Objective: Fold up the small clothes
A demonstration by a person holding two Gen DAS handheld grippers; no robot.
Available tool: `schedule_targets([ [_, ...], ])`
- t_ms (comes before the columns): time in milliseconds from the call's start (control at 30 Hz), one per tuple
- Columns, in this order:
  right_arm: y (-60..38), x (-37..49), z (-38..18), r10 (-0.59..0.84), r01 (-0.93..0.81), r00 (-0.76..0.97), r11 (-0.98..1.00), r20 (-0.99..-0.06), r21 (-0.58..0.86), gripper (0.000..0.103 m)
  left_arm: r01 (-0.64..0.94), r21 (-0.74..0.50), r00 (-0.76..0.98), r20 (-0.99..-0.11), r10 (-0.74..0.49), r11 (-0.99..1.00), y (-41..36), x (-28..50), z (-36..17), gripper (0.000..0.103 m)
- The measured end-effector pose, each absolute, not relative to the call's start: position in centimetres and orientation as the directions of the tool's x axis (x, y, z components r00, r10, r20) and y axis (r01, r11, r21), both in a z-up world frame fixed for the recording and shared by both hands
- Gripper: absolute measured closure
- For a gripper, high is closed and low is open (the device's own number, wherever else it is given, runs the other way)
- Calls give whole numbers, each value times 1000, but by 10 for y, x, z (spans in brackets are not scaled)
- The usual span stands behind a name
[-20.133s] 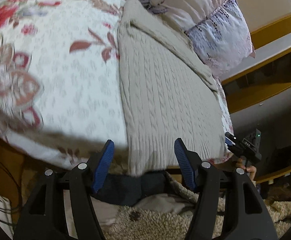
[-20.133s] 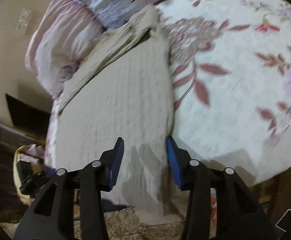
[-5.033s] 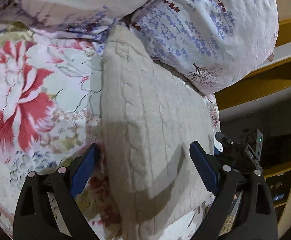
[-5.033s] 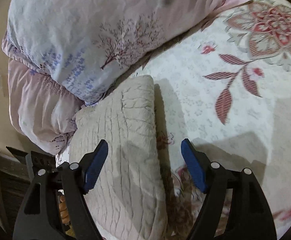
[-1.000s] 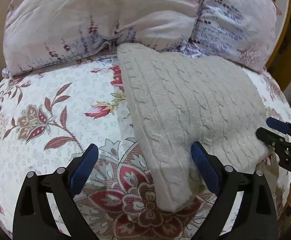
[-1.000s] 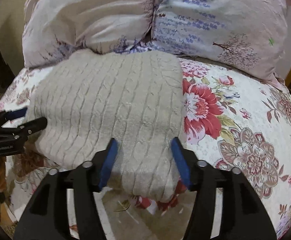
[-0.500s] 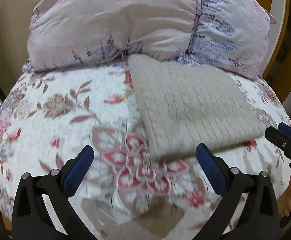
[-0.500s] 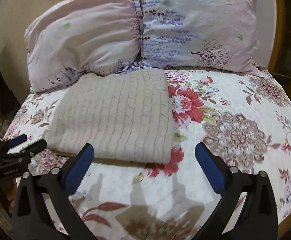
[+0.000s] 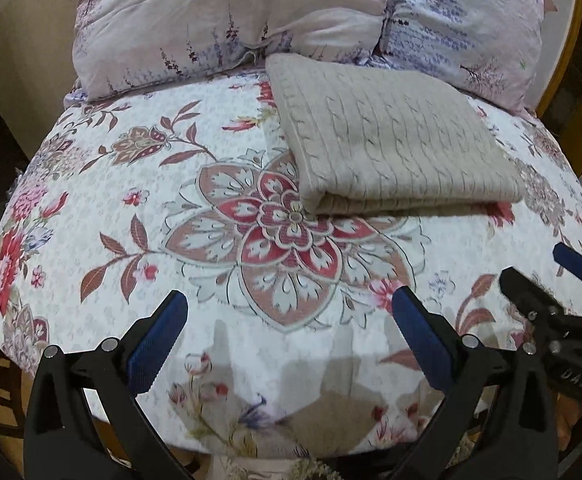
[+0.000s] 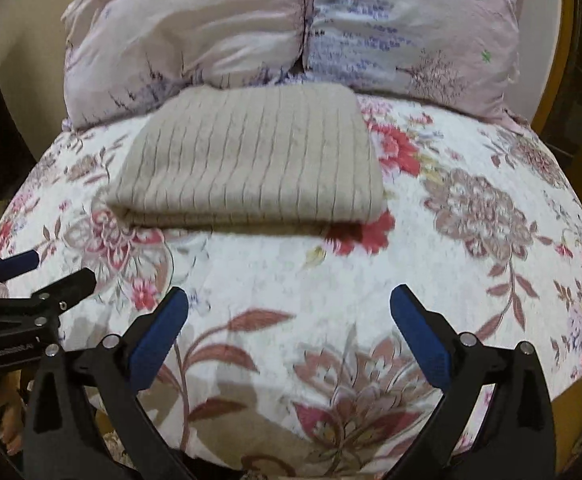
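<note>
A beige cable-knit sweater [image 9: 387, 140] lies folded into a flat rectangle on the floral bedspread [image 9: 171, 200], just in front of the pillows; it also shows in the right wrist view [image 10: 251, 164]. My left gripper [image 9: 289, 320] is open and empty, well short of the sweater over the near part of the bed. My right gripper [image 10: 289, 320] is open and empty, also back from the sweater. The right gripper shows at the right edge of the left wrist view [image 9: 551, 280], and the left gripper at the left edge of the right wrist view [image 10: 39, 276].
Two pale floral pillows [image 9: 251, 16] [image 10: 411, 32] stand against the headboard behind the sweater. A wooden bed frame [image 9: 563, 64] runs along the right. The near bed edge [image 9: 291, 440] drops to the floor.
Both grippers have let go of the sweater, opened wide and pulled back toward the near edge of the bed. The folded sweater stays flat by the pillows.
</note>
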State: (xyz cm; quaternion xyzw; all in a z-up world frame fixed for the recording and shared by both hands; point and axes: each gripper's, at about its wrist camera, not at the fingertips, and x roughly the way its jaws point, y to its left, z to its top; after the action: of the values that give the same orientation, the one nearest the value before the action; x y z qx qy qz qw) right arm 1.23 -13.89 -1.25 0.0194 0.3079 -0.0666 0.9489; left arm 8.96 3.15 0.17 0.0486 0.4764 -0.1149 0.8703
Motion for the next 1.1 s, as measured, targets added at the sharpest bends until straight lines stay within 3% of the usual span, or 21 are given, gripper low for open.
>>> schedule_targets([
  [267,-136,13,-24,-165,181,760,983,-629,-39,2,236,36,516,-852,-94,971,23,77,0,1],
  [1100,-148,13,-25,-210,232,745,971,-633,-48,2,189,26,480,-875,-69,982,36,83,-9,1],
])
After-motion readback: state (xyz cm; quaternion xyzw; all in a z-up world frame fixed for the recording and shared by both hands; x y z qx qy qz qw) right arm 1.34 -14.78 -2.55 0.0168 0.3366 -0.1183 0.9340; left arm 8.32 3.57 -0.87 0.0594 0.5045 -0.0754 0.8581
